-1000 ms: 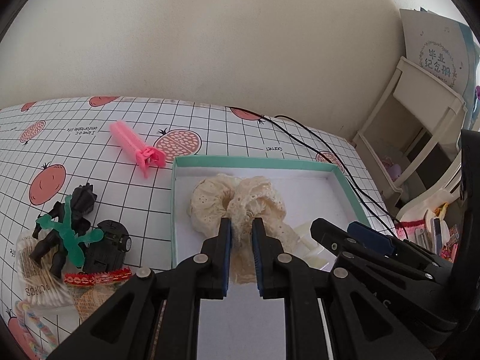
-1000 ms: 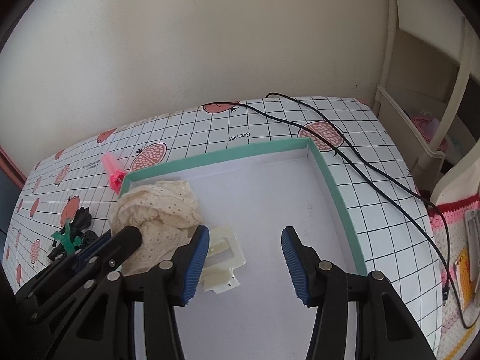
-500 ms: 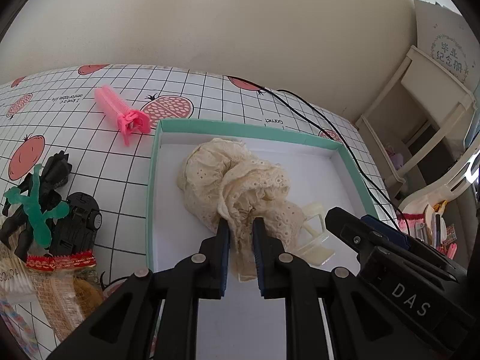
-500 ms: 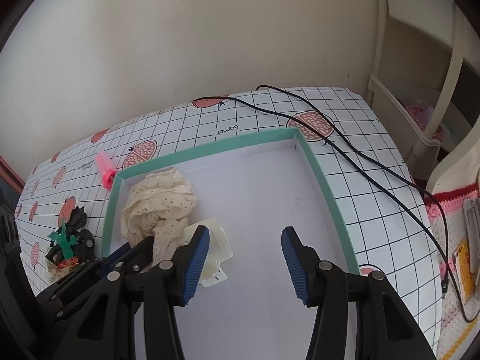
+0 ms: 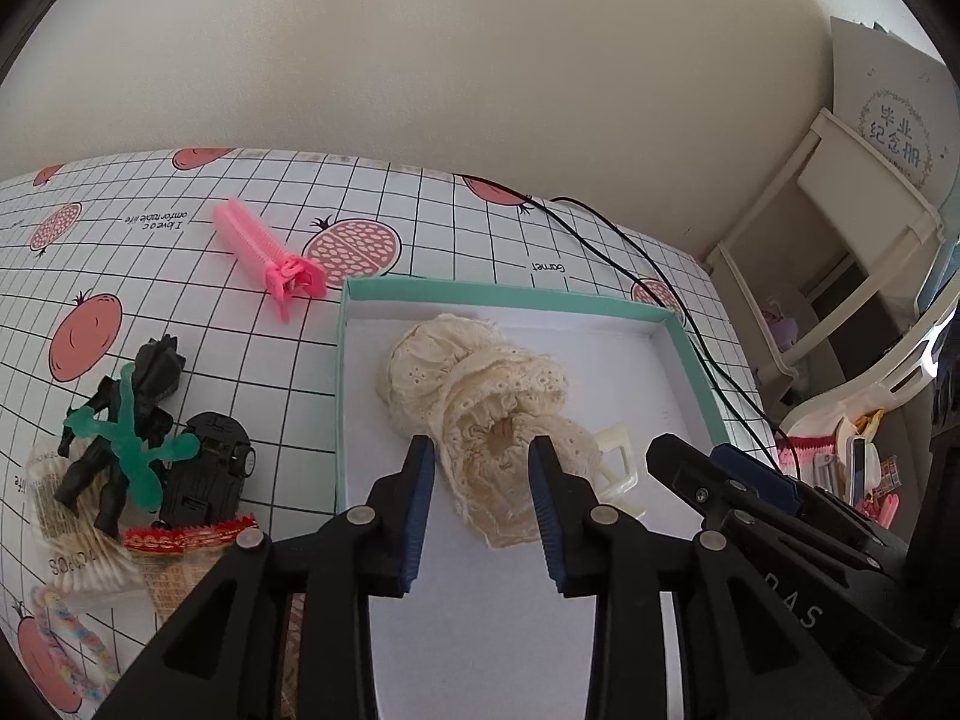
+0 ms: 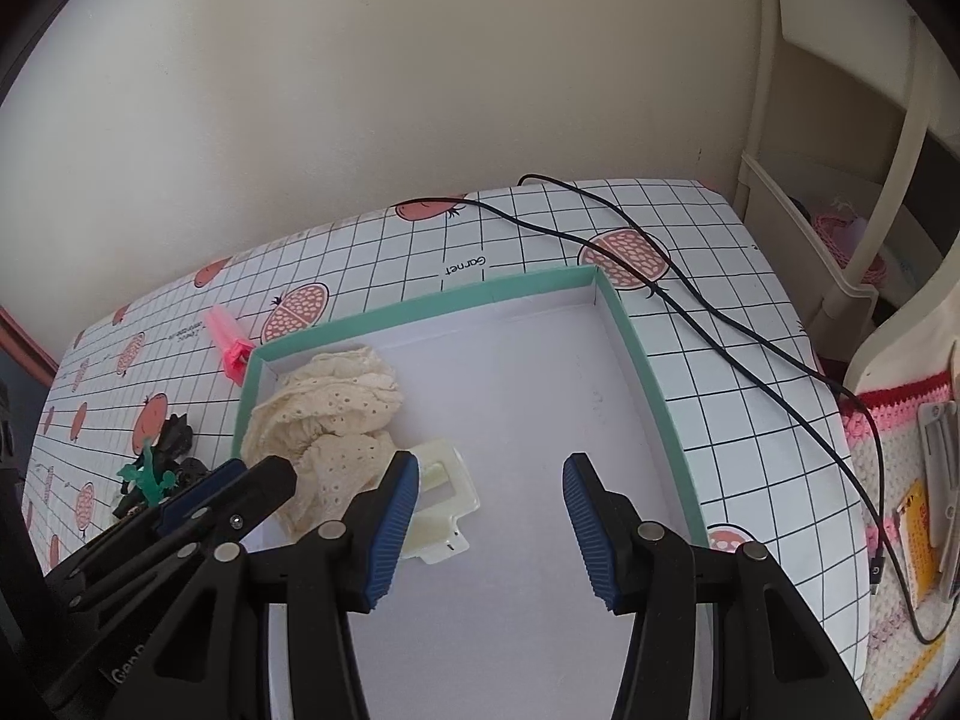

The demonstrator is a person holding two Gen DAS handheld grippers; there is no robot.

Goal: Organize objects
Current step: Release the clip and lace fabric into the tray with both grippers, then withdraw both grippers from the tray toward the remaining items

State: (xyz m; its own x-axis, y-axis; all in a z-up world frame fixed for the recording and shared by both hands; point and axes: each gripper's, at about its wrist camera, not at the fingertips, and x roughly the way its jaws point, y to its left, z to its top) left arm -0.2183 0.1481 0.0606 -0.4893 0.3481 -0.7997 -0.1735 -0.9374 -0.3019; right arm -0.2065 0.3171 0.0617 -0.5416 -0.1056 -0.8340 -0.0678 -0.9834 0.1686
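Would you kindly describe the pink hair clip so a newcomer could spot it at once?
Find the shallow box with the teal rim on the checked tablecloth. Just outside its far left corner lies the pink hair clip: long and ridged, the only bright pink thing there, apart from the black toys nearer the camera.

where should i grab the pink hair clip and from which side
Grip the pink hair clip across its long ribbed bar, coming from above with the fingers straddling its width. It lies flat on the table beyond the box, and the hinge end is lumpy.

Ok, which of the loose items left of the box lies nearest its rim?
The pink hair clip: its clasp end nearly touches the teal box corner; the black toys lie farther left.
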